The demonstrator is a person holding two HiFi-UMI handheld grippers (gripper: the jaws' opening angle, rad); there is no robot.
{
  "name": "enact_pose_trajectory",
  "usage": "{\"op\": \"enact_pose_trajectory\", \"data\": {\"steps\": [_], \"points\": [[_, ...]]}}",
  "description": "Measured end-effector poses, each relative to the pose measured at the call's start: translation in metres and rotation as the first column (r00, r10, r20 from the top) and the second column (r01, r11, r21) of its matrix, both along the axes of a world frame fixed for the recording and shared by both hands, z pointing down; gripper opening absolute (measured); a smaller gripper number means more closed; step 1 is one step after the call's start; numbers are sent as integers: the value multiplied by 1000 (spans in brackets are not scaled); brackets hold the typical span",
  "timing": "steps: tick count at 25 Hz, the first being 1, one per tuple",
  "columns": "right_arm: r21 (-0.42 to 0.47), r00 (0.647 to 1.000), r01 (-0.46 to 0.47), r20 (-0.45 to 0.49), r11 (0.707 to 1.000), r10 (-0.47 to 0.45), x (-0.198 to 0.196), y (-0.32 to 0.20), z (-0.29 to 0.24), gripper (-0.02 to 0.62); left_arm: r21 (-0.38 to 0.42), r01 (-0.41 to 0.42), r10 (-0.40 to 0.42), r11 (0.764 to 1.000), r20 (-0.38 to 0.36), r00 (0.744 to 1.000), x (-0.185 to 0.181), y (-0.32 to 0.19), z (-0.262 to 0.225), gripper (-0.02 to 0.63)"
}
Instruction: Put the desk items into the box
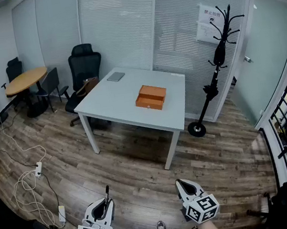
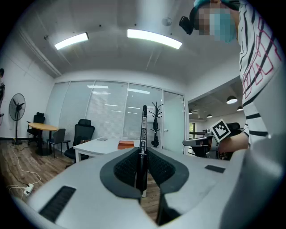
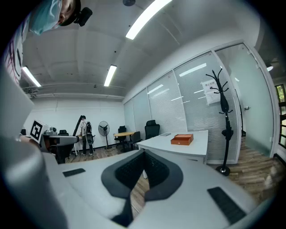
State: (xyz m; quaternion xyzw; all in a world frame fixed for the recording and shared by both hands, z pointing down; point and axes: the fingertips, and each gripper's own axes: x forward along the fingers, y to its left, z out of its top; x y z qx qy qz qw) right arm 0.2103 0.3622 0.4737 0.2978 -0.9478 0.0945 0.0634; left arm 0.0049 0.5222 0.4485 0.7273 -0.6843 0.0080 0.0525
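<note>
The box (image 1: 151,97) lies on the table (image 1: 115,102), right of centre; a flat pad (image 1: 116,76) at its far-left corner; coat stand (image 1: 217,74) right of it; office chair (image 1: 83,69) far left.

Bare wood floor (image 1: 140,164) lies open between me and the white table (image 1: 112,97). An orange box (image 1: 151,96) and a grey pad (image 1: 116,76) occupy part of its top. A coat stand (image 1: 210,90) crowds its right side and an office chair (image 1: 85,66) its far left corner. A power strip (image 1: 38,169) with cables trails on my left.
</note>
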Motion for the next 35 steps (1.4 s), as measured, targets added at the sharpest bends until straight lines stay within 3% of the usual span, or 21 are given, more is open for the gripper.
{"op": "enact_pose_trajectory", "data": {"steps": [7,13,28,35], "points": [[-4,1000,-7,-1,1000,7,6,6,1,25,-30,-34,34,999,3,999,9,-2,12,64],[3,998,44,34,999,-44,1,-15,6,25,-39,-16,15,999,-8,1000,6,-33,23,64],[-61,989,148,24,987,-147,-15,-189,35,26,-18,25,-25,1000,-6,1000,12,-230,29,64],[-72,989,137,58,988,-133,-21,-247,28,26,-43,-1,0,999,-18,1000,11,-293,41,64]]}}
